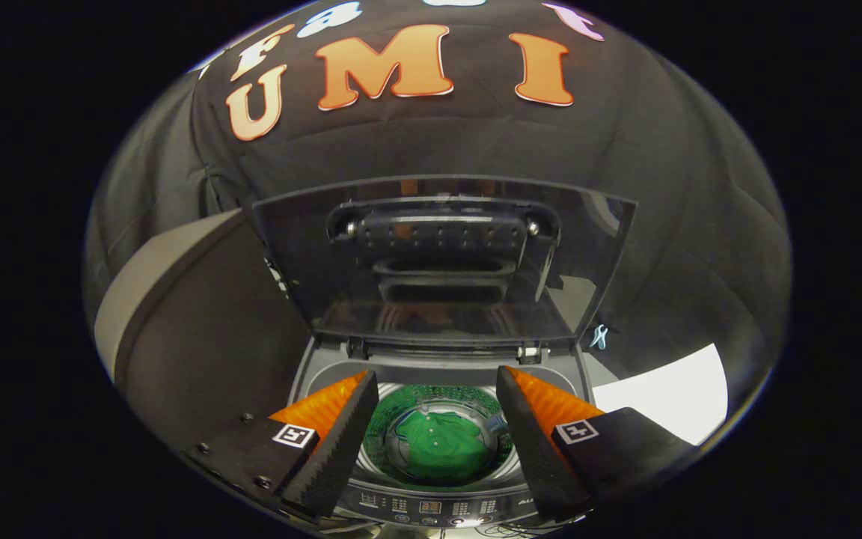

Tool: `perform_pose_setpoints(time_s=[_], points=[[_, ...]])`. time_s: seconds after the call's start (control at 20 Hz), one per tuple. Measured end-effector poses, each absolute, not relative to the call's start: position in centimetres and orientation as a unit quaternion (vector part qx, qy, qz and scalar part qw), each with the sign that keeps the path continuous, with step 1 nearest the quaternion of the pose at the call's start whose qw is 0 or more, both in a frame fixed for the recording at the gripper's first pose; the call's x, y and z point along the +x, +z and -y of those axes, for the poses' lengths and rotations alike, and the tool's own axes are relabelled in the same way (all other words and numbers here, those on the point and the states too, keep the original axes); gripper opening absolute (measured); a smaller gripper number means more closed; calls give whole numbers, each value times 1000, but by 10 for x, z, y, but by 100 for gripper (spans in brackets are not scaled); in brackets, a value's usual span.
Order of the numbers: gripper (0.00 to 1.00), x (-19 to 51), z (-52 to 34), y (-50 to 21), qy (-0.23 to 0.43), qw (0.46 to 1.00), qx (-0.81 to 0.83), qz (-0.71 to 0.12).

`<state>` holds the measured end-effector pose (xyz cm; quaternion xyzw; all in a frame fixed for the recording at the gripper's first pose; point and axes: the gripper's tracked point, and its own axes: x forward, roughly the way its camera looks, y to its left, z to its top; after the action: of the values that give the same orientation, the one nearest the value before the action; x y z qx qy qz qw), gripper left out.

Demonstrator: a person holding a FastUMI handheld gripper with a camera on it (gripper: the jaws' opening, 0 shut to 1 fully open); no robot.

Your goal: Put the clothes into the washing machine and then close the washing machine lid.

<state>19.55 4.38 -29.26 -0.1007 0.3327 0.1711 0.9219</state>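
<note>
The hand-held gripper [437,427] hangs over the front of the washing machine [311,374] with its two fingers spread wide apart and nothing between them; it holds nothing. Looking down through the gap between the fingers, the green garment [438,443] lies in a heap at the bottom of the drum [382,419], well below the fingertips and not touching them. The control panel [431,507] runs along the machine's front edge, just under the fingers.

Beyond the fingers, at the machine's back edge, the lid [438,254] stands raised on its hinges, tilted a little back toward the dark booth wall, its handle [442,224] near the upper rim. A pale patch of floor or surface [663,397] shows off to the right of the machine; I cannot tell which it is.

As I judge it, the first half of the task is done: the clothes are inside. What remains is the lid, which is fully open and untouched. The gripper would need to reach up to its top edge and bring it forward and down.
</note>
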Motion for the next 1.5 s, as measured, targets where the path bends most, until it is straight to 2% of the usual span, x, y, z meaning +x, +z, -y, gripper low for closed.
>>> perform_pose_setpoints(time_s=[0.45, 0.75, 1.0, 1.5], points=[[100, 235, -59, -188, 166, 952, -85, -244], [100, 275, -73, -145, 164, 963, -77, -200], [100, 308, -86, -143, 163, 965, -85, -186], [100, 350, -108, -184, 168, 958, -95, -213]])
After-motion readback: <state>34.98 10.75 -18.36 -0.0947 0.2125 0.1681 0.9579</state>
